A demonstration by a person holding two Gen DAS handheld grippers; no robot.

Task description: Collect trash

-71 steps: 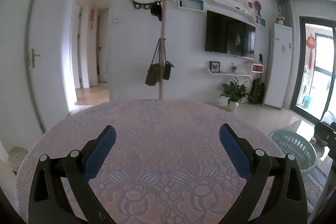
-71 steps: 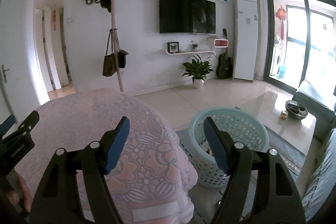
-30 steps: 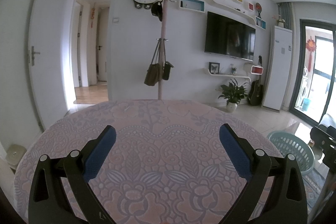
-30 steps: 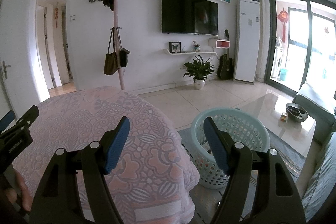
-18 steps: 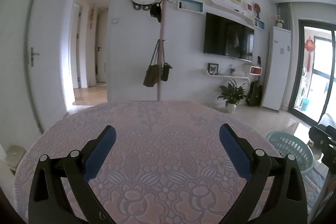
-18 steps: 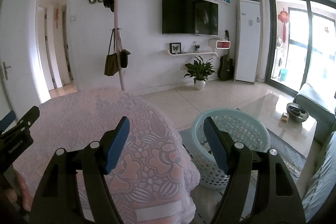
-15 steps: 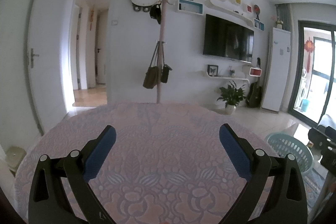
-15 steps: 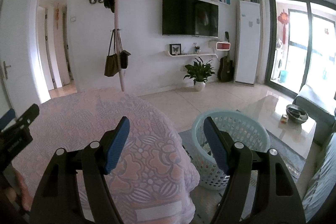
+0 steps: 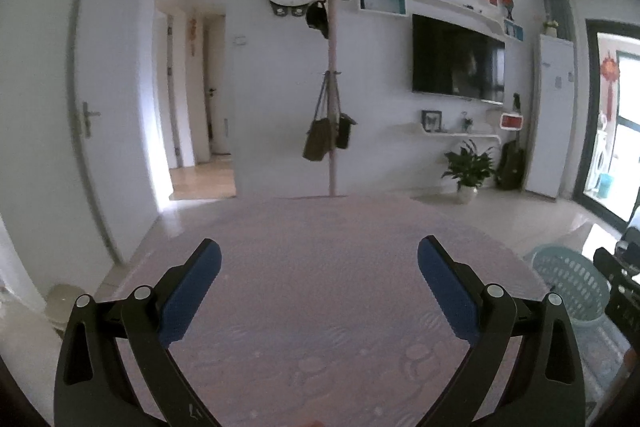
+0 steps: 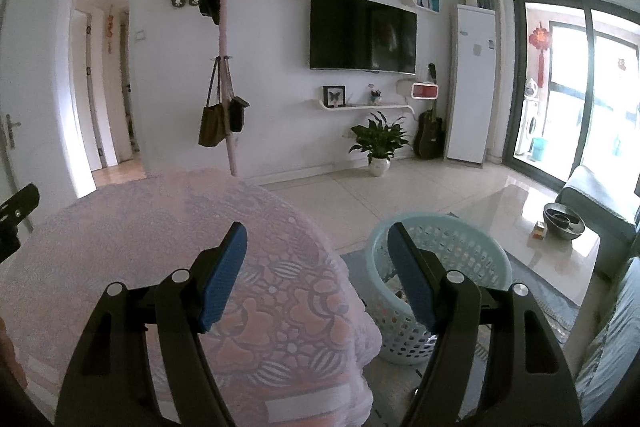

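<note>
My left gripper (image 9: 319,283) is open over a round table with a pink lace cloth (image 9: 320,239), with nothing between its blue pads. My right gripper (image 10: 317,267) is open too, at the table's right edge (image 10: 320,247), partly over a pale blue plastic basket (image 10: 472,247) that stands on the floor. That basket (image 9: 572,279) also shows at the right of the left wrist view, beside a black part of the right gripper. No loose trash shows on the cloth. The basket's inside is mostly hidden behind my right finger.
A coat stand with bags (image 10: 224,107) rises behind the table. Along the far wall are a TV (image 10: 362,35), a potted plant (image 10: 378,143) and a white cabinet (image 10: 470,83). A glass coffee table (image 10: 540,227) and a grey sofa (image 10: 600,195) stand at the right.
The left wrist view has lifted and tilted up, so less of the cloth shows and the picture is blurred. The right gripper has kept still. Both stay open.
</note>
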